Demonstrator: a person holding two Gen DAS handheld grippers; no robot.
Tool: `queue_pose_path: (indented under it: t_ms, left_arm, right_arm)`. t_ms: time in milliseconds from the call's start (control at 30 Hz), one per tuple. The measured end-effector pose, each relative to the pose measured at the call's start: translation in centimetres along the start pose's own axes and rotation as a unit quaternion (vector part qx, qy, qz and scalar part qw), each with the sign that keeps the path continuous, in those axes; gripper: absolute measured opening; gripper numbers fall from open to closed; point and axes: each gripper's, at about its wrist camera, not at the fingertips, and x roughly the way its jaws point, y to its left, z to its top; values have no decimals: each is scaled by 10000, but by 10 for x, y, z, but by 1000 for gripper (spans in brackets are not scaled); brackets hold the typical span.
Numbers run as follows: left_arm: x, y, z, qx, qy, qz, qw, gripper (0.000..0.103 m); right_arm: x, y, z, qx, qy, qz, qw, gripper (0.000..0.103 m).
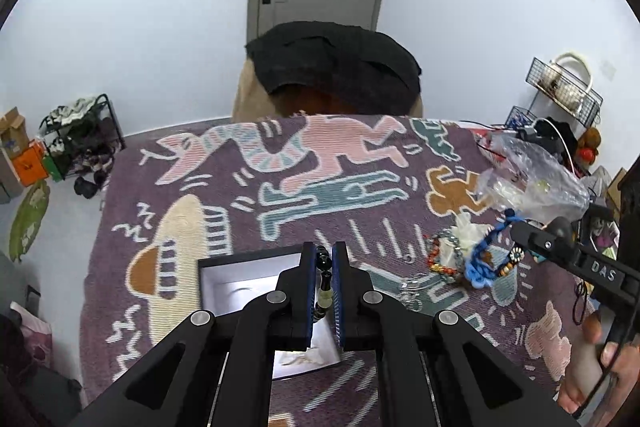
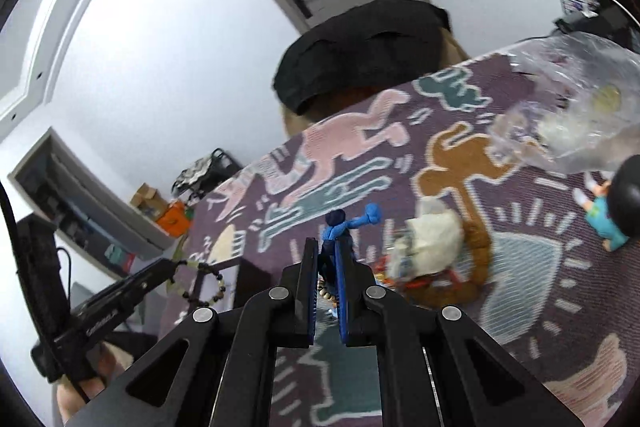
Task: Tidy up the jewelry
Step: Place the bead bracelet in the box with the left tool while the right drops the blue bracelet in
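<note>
My left gripper is shut on a black and pale-green bead bracelet and holds it over an open black box with a white lining. The bracelet also shows hanging from that gripper in the right wrist view. My right gripper is shut on a blue braided cord bracelet with small beads, lifted above the table; it also shows in the left wrist view. A pile of jewelry with red beads and a metal chain lies on the patterned cloth.
A crumpled clear plastic bag lies at the right rear of the table. A small figurine stands at the right. A chair with a black garment stands behind the table. A shoe rack is by the left wall.
</note>
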Motion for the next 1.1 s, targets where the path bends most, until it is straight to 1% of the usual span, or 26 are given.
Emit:
queue_pose_path:
  t_ms: [133,267,333,433,500,533,567,600,633,667,700,900,967,1000,1033,1067,1100]
  left_arm:
    - [0,16,-2,-108,34,69,9999,8]
    - [7,30,-8,-211,159,155,9995,8]
    - [11,36,-10,-309,255,186,9990,8]
    - [20,45,-12,-450,507,188,9975,10]
    - [23,53,-14,-572,603,143,9964,17]
    - [22,56,-15,-619,598,154,9962,28]
    - [20,59,-16,-663,558,198,9960,44]
    - [17,63,-17,-699,476,260,9961,52]
    - [13,66,-17,-724,386,312,9961,65]
    - [9,69,-18,-747,289,359,9961,70]
    - [5,73,-18,-765,237,387,9960,70]
    - [-3,94,-19,-898,237,496,9944,70]
    - [-4,98,-20,-934,236,517,9940,70]
    - [-4,100,-20,-961,242,517,9937,70]
    - [-5,101,-21,-972,244,512,9936,70]
    - [-6,102,-21,-976,243,506,9936,70]
    - [-6,102,-22,-974,248,496,9937,70]
  right_arm:
    - [8,24,-6,-196,107,136,9997,9]
    - [17,46,-12,-350,235,258,9988,9]
    - [23,55,-15,-413,288,290,9983,9]
    - [32,69,-17,-519,360,328,9975,9]
    - [37,79,-19,-608,425,373,9965,9]
    - [40,85,-20,-656,462,396,9960,9]
    - [44,90,-22,-700,501,422,9954,9]
    - [46,94,-23,-727,533,445,9949,9]
    - [50,98,-24,-759,576,471,9943,9]
    - [53,102,-26,-784,619,497,9938,9]
    - [56,105,-27,-799,652,522,9933,9]
    - [73,127,-32,-943,884,744,9888,9]
    - [76,138,-35,-1198,924,789,9853,10]
    - [78,142,-37,-1311,930,761,9841,15]
    - [78,144,-38,-1396,969,719,9828,23]
    - [78,143,-39,-1414,1006,720,9822,51]
    - [78,141,-39,-1397,987,735,9825,69]
